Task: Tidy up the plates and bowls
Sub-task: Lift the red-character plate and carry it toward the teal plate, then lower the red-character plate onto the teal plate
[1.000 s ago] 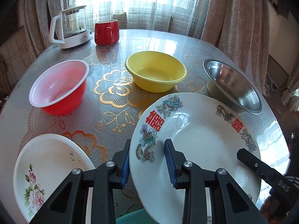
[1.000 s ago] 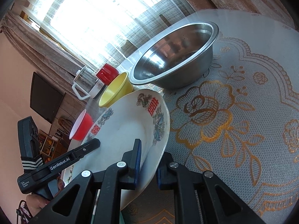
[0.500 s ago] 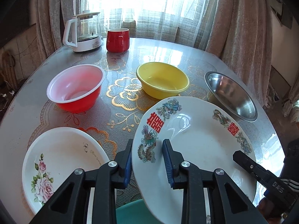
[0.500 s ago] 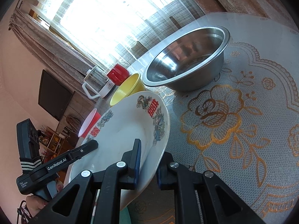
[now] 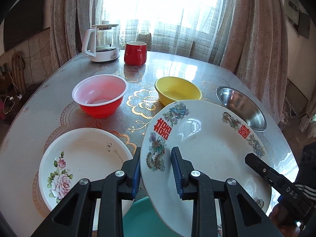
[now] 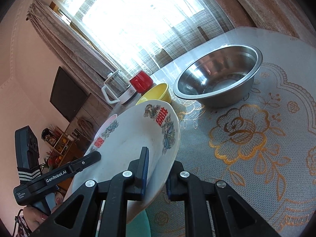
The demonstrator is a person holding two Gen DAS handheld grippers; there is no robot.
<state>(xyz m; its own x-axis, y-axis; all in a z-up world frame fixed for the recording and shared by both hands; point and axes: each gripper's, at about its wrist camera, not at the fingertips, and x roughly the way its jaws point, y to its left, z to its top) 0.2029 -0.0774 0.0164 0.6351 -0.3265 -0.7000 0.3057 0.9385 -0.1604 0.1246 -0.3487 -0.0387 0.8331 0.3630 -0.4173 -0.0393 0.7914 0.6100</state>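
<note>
A white plate with dragons and red characters (image 5: 207, 148) (image 6: 128, 148) hangs tilted above the table's near edge, held from both sides. My left gripper (image 5: 156, 169) is shut on its left rim, one blue pad on top and one underneath. My right gripper (image 6: 158, 164) is shut on the opposite rim; its lower finger is hidden behind the plate. A rose-patterned plate (image 5: 85, 158) lies flat just left of the held plate. Beyond stand a red bowl (image 5: 99, 96), a yellow bowl (image 5: 177, 90) and a steel bowl (image 5: 241, 106) (image 6: 217, 81).
A glass kettle (image 5: 102, 43) and a red mug (image 5: 135, 53) stand at the far side of the round lace-covered table (image 5: 39, 108), in front of curtains. A teal seat (image 5: 142, 217) shows below the near edge. A person's hand holds each gripper.
The left wrist view has drawn back and risen, so the bowls look farther off. The left pads have closed in on the plate's rim. The right gripper keeps its grip and has rolled slightly.
</note>
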